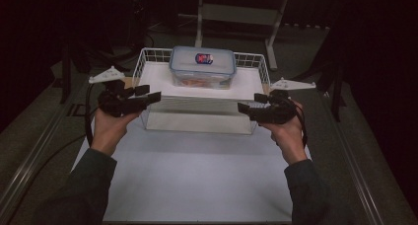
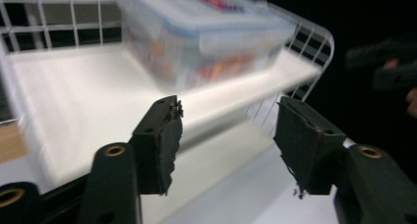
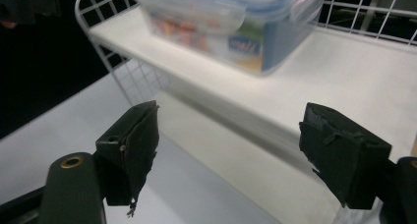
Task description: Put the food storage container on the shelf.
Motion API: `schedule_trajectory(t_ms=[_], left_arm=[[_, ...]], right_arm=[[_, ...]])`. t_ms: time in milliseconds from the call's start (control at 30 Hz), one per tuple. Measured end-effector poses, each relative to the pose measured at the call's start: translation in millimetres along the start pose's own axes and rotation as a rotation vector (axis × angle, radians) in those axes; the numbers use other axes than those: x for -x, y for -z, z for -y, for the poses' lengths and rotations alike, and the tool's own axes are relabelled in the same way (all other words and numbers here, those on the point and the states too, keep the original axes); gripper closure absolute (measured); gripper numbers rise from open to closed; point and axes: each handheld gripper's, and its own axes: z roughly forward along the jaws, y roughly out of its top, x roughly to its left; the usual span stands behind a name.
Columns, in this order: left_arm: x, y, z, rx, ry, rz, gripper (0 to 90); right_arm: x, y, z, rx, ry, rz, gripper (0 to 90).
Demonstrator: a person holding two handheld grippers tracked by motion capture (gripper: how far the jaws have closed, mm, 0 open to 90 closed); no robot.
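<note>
2 hands come in from the bottom of the high view, each in a dark sleeve and each holding 1 hand-held gripper level, with its black jaws turned inward toward the middle of the worktop. The left hand-held gripper (image 1: 150, 93) sits just beside the front left corner of the white wire shelf rack (image 1: 153, 51), and the left hand (image 1: 109, 127) grips it from below with the wrist bent up. The right hand-held gripper (image 1: 245, 107) sits just beside the front right corner of the rack, with the right hand (image 1: 287, 129) wrapped around its body. A grey 3-cornered plate stands on top of each.

In the left gripper view the jaws stand wide apart with nothing between them, and the left hand-held gripper (image 2: 227, 130) looks along the rack's white deck. In the right gripper view the jaws are also wide, with nothing between them; the right hand-held gripper (image 3: 228, 133) faces the deck from the other side.

On the raised deck, toward the back and near the middle, rests 1 clear rectangular plastic food box with a blue-rimmed clip lid (image 1: 202, 66). Neither hand-held gripper touches it. Orange and red contents show through its walls. A round red and blue label sits on the lid, and a blue-lettered label shows on 1 side wall; the writing on both is too blurred to read.

The rack stands on a white sheet (image 1: 197, 175) that covers the worktop.
</note>
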Motion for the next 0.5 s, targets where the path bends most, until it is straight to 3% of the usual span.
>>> schedule_trajectory(t_ms=[100,267,333,500], left_arm=[[3.4,12.4,19.7,-0.020,-0.031,-0.037,37.7],[5.0,31.9,53.4,-0.034,-0.032,-0.069,36.3],[7.2,37.7,66.9,-0.039,-0.045,-0.103,35.2],[9.7,46.3,102.0,-0.078,-0.039,-0.105,32.2]], right_arm=[[-5.9,7.4,14.8,0.012,0.012,-0.001,22.2],[-14.8,15.2,46.0,-0.008,0.043,0.020,22.2],[-16.4,18.0,58.9,-0.017,0.050,0.029,22.1],[-18.1,26.2,87.4,-0.027,0.065,0.033,21.2]])
